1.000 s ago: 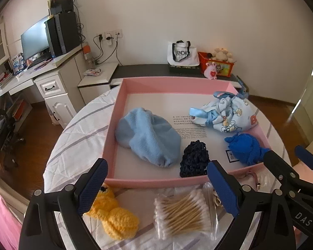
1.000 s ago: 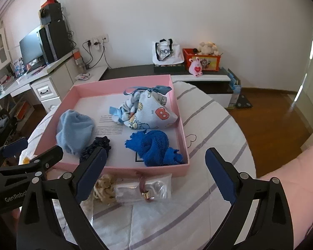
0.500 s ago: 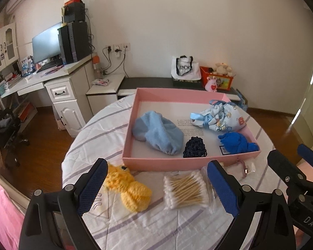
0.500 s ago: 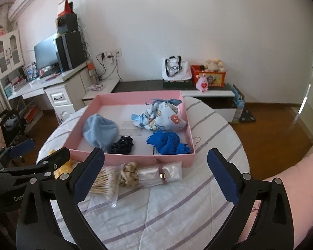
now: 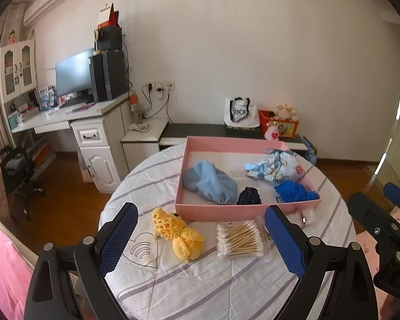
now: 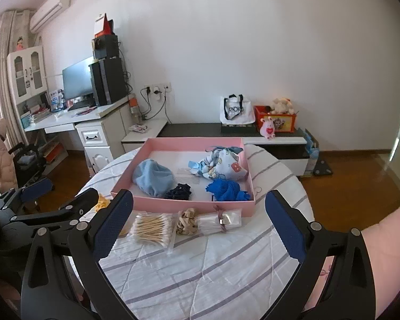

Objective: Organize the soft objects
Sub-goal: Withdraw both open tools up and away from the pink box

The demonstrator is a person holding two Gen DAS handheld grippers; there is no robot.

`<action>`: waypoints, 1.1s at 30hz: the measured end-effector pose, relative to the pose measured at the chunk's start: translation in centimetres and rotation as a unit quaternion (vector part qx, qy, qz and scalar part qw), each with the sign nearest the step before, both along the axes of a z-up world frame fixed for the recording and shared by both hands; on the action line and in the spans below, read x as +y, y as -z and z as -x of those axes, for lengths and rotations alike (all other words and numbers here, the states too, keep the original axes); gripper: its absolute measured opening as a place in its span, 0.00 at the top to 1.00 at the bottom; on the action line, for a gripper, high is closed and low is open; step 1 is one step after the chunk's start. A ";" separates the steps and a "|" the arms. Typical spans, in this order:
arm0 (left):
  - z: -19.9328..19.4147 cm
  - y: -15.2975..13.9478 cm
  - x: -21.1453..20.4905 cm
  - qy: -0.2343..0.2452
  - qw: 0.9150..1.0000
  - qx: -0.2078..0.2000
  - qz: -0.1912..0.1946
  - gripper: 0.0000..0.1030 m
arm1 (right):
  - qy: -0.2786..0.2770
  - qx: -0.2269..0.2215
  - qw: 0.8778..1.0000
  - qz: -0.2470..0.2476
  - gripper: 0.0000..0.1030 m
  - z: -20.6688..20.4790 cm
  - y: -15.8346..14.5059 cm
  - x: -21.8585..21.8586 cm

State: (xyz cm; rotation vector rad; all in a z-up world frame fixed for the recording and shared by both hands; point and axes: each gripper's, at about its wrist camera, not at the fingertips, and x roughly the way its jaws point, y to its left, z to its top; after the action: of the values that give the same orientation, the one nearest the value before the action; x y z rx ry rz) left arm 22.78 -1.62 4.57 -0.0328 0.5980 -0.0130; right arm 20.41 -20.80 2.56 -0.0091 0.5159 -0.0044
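Note:
A pink box (image 5: 242, 209) (image 6: 178, 204) sits on the round striped table. It holds a light blue hat (image 5: 209, 182) (image 6: 153, 177), a dark navy knit piece (image 5: 249, 196) (image 6: 178, 190), a bright blue knit piece (image 5: 293, 190) (image 6: 226, 189) and a patterned drawstring bag (image 5: 276, 165) (image 6: 218, 165). A yellow crochet toy (image 5: 180, 234) lies in front of the box at left. My left gripper (image 5: 200, 240) and my right gripper (image 6: 198, 226) are both open, empty and held back above the table's near side.
A pack of cotton swabs (image 5: 238, 240) (image 6: 153, 226), a beige scrunchie (image 6: 186, 221) and a clear pouch (image 6: 221, 220) lie before the box. A desk with a monitor (image 5: 74, 73) stands at left, a low cabinet (image 6: 226, 130) behind the table.
Both grippers have pulled back and up from the box, so the whole table shows. Both stay open. The objects have not moved.

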 end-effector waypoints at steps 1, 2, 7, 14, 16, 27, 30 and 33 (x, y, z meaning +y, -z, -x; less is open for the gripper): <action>0.4 -0.1 0.1 0.000 1.000 -0.003 -0.001 0.09 | -0.002 -0.003 1.000 0.000 0.04 0.3 -0.2 0.1; 0.8 -0.3 0.1 0.001 1.000 -0.007 -0.001 0.09 | -0.003 -0.005 1.000 0.000 0.04 0.5 -0.3 0.3; 2.3 -1.1 -0.1 0.000 1.000 -0.030 -0.002 0.10 | -0.006 -0.026 1.000 0.001 0.04 1.8 -1.2 0.5; 5.0 -2.2 0.0 -0.002 0.997 -0.073 0.004 0.10 | -0.010 -0.054 0.998 0.016 0.03 3.5 -2.3 1.3; 5.8 -2.4 0.1 -0.008 0.996 -0.088 0.005 0.10 | -0.012 -0.060 0.998 0.017 0.01 3.9 -2.5 1.5; 7.2 -2.1 -0.1 -0.004 0.994 -0.105 0.005 0.09 | -0.006 -0.082 0.996 0.019 0.00 5.3 -3.1 1.6; 7.2 -2.2 -0.1 -0.005 0.994 -0.105 0.003 0.09 | -0.006 -0.082 0.996 0.018 0.00 5.3 -3.1 1.5; 7.4 -2.2 -0.1 -0.004 0.994 -0.105 0.003 0.09 | -0.004 -0.082 0.996 0.020 0.00 5.4 -3.1 1.5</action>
State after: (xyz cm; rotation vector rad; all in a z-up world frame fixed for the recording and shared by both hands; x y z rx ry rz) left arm 15.41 -1.74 6.80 -0.0397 0.3877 -0.0099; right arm 15.02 -19.33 5.71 -0.0489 0.3518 -0.0066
